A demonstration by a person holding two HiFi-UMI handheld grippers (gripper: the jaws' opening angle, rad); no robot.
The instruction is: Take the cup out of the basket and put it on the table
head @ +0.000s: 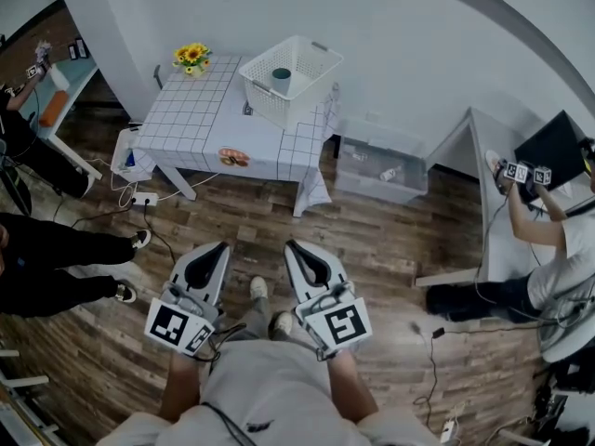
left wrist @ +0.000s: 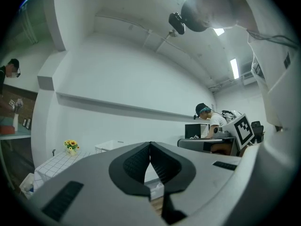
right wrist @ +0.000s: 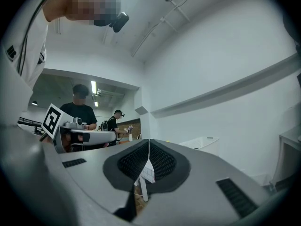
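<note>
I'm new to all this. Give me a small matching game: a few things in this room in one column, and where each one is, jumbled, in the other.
Things:
1. cup
2. basket
3. flowers
4. clear box

Places:
A. on the floor beside the table
B. inside the basket
C. at the table's far left corner
D. on the table's right side

Pairs: 1-B, 2-D, 3-C, 4-A

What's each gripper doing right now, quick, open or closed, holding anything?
Left gripper: closed, holding nothing.
Right gripper: closed, holding nothing.
</note>
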